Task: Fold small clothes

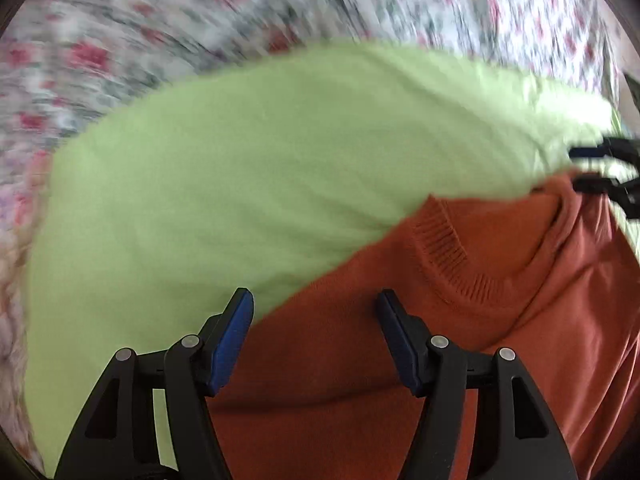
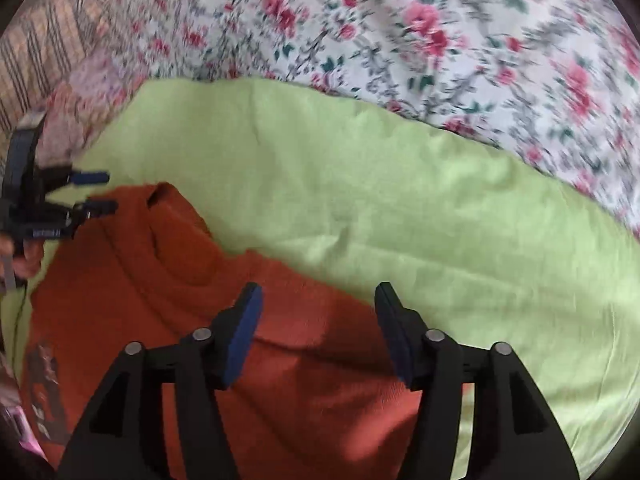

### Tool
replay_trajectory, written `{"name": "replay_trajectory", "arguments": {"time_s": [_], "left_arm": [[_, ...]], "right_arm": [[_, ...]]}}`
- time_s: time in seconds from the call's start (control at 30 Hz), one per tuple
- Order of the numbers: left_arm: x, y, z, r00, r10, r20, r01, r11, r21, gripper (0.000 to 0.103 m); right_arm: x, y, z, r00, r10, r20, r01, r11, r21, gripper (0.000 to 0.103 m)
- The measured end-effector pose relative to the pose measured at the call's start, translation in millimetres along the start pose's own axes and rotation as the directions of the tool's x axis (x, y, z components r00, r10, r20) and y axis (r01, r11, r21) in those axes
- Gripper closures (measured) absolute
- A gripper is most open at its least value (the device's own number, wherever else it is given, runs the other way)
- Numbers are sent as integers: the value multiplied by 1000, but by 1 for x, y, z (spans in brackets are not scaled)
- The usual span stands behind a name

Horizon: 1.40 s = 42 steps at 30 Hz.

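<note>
An orange knit top (image 1: 400, 340) with a ribbed collar (image 1: 444, 248) lies on a light green cloth (image 1: 240, 160). My left gripper (image 1: 316, 300) is open and empty above the top's near shoulder. In the right wrist view the orange top (image 2: 160, 300) fills the lower left on the green cloth (image 2: 400, 200). My right gripper (image 2: 318, 292) is open and empty above the top's edge. The left gripper (image 2: 96, 192) also shows at the far left, open, by the collar. The right gripper (image 1: 588, 168) shows at the right edge of the left wrist view, open.
A floral sheet (image 2: 440, 40) covers the bed beyond the green cloth. A striped fabric (image 2: 44, 48) lies at the upper left. A dark print (image 2: 44, 392) marks the top's lower left part. The views are motion-blurred.
</note>
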State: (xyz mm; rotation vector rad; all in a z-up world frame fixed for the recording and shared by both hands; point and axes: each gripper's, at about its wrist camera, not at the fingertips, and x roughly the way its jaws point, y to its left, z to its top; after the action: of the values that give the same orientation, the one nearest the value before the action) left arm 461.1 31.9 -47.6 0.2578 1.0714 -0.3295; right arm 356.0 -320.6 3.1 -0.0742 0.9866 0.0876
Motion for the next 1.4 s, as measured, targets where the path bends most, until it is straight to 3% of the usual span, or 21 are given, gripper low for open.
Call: {"name": "replay_trajectory", "arguments": {"time_s": [0.13, 0.17, 0.2, 0.23, 0.27, 0.3, 0.4, 0.47, 0.53, 0.6, 0.67, 0.77, 0.83, 0.9, 0.97, 1.1, 1.2, 1.4], "left_arm": [[10, -11, 0, 999, 40, -6, -40, 994, 101, 42], [9, -11, -1, 1000, 20, -6, -19, 995, 99, 57], [7, -14, -2, 1000, 2, 4, -2, 994, 107, 77], [4, -22, -5, 1000, 9, 25, -12, 990, 137, 90], [3, -29, -9, 999, 33, 41, -40, 985, 170, 96], [1, -39, -13, 994, 86, 68, -98, 974, 203, 97], [-16, -53, -19, 974, 165, 158, -196, 958, 209, 97], [-30, -49, -15, 955, 189, 228, -226, 963, 149, 97], [-29, -42, -9, 946, 215, 242, -242, 967, 84, 97], [-12, -39, -4, 944, 248, 216, -265, 963, 55, 97], [5, -32, -4, 945, 274, 176, -283, 959, 28, 97], [20, -20, -2, 957, 247, 154, -243, 969, -45, 95], [14, -10, 1, 967, 214, 135, -202, 974, -101, 87], [3, -1, 1, 975, 184, 127, -166, 976, -141, 83], [-15, 6, -3, 977, 169, 128, -146, 974, -173, 73], [-61, 0, -39, 976, 147, 162, -113, 972, -204, 68], [-94, -19, -88, 974, 128, 185, -87, 973, -214, 59], [-138, -44, -194, 981, 77, 177, -16, 946, -323, 53]], "right_arm": [[39, 2, -2, 990, -15, -143, 1, 995, -96, 42], [41, 4, -4, 991, -31, -134, 16, 994, -111, 43], [42, 6, -7, 991, -52, -120, 38, 993, -115, 53], [42, 8, -11, 991, -56, -122, 45, 995, -90, 64], [41, 8, -13, 992, -33, -122, 27, 998, -55, 91], [37, 10, -16, 993, -39, -107, 35, 999, -34, 95], [13, 26, -23, 990, -144, 8, 144, 988, -51, 96], [-16, 31, -25, 968, -203, 146, 208, 978, -16, 96], [-30, 33, -26, 940, -244, 239, 241, 970, 41, 97], [-21, 32, -24, 933, -266, 244, 258, 964, 65, 97], [2, 30, -22, 944, -268, 192, 258, 963, 72, 97], [27, 17, -24, 961, -254, 107, 243, 964, 104, 96], [27, 13, -21, 966, -241, 89, 230, 966, 120, 94], [14, 9, -20, 970, -228, 87, 213, 965, 155, 77], [-7, 8, -22, 971, -215, 109, 194, 965, 179, 72], [-61, 10, -48, 975, -157, 156, 119, 966, 230, 67], [-91, 16, -85, 978, -111, 177, 60, 960, 274, 60], [-137, 44, -181, 984, -34, 174, -33, 929, 369, 60]]}}
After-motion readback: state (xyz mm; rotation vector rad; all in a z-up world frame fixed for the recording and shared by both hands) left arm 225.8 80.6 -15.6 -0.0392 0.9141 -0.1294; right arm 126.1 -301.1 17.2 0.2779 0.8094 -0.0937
